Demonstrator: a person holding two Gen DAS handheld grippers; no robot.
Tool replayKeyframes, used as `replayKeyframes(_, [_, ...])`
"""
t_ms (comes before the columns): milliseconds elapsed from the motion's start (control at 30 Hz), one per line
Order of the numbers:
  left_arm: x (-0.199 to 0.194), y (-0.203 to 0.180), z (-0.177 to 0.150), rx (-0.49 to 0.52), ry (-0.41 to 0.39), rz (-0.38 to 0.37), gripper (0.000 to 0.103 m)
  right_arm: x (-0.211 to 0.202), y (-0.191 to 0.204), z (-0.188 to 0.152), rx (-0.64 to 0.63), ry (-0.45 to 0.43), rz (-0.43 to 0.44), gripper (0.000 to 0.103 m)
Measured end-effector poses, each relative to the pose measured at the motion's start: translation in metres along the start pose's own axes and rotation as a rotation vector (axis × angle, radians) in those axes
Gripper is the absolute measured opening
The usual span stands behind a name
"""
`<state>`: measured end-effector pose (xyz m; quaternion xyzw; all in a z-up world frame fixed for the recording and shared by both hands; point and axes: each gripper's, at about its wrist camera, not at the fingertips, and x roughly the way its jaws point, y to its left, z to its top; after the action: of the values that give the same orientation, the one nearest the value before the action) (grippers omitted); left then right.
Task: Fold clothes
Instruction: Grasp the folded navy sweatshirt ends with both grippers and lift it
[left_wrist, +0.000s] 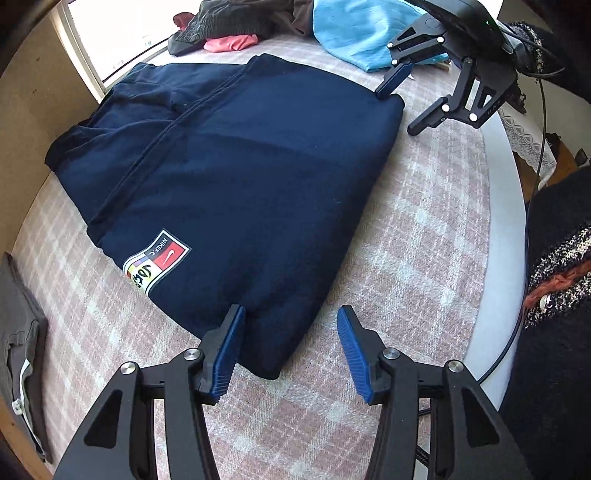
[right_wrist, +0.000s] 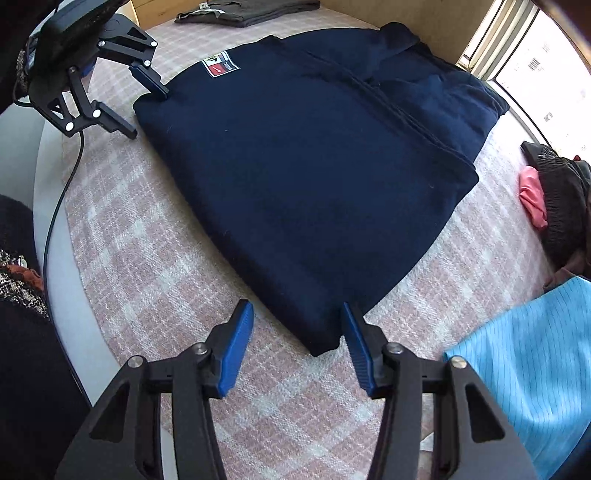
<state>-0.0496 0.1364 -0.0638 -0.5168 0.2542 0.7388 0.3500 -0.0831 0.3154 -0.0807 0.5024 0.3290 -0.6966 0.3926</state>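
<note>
A navy garment (left_wrist: 229, 166) (right_wrist: 314, 166) lies folded flat on a pink checked tablecloth (left_wrist: 424, 229) (right_wrist: 140, 236), with a colourful logo patch (left_wrist: 157, 262) (right_wrist: 220, 66) facing up near one edge. My left gripper (left_wrist: 291, 312) (right_wrist: 148, 114) is open, and its blue-padded fingers straddle the garment corner nearest the patch. My right gripper (right_wrist: 296, 306) (left_wrist: 396, 112) is also open and straddles the other corner on the same side. Neither gripper has closed on the fabric.
A light blue cloth (left_wrist: 354, 37) (right_wrist: 535, 350) lies beside the right gripper. A heap of dark and pink clothes (left_wrist: 221, 29) (right_wrist: 554, 195) sits by the window. A folded grey garment (left_wrist: 18, 332) (right_wrist: 247, 9) lies past the patch side. The white table rim (left_wrist: 506, 221) (right_wrist: 48, 177) and a cable (right_wrist: 55, 221) run along the person's side.
</note>
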Motion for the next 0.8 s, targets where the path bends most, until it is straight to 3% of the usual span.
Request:
replayKeyframes(33, [-0.001, 0.004, 0.000, -0.010, 0.003, 0.005, 0.023, -0.002, -0.003, 0.002, 0.002, 0.001, -0.001, 0.026])
replayKeyframes(67, [-0.003, 0.009, 0.000, -0.030, 0.000, -0.010, 0.012, -0.005, -0.006, 0.003, 0.008, 0.000, 0.008, 0.020])
replayKeyframes(133, [-0.007, 0.016, 0.000, -0.053, -0.005, -0.032, 0.007, -0.012, -0.011, 0.006, 0.015, -0.010, 0.023, 0.010])
replayKeyframes(267, [-0.018, 0.016, 0.004, -0.029, -0.021, -0.003, 0.006, -0.032, -0.014, 0.014, 0.000, -0.029, 0.013, 0.008])
replayKeyframes(533, [-0.079, 0.061, 0.034, -0.069, -0.175, 0.089, 0.005, -0.092, -0.043, 0.048, -0.010, -0.142, -0.029, 0.006])
replayKeyframes(800, [-0.089, 0.158, 0.109, -0.056, -0.245, 0.208, 0.005, -0.100, -0.130, 0.137, -0.027, -0.195, -0.136, 0.006])
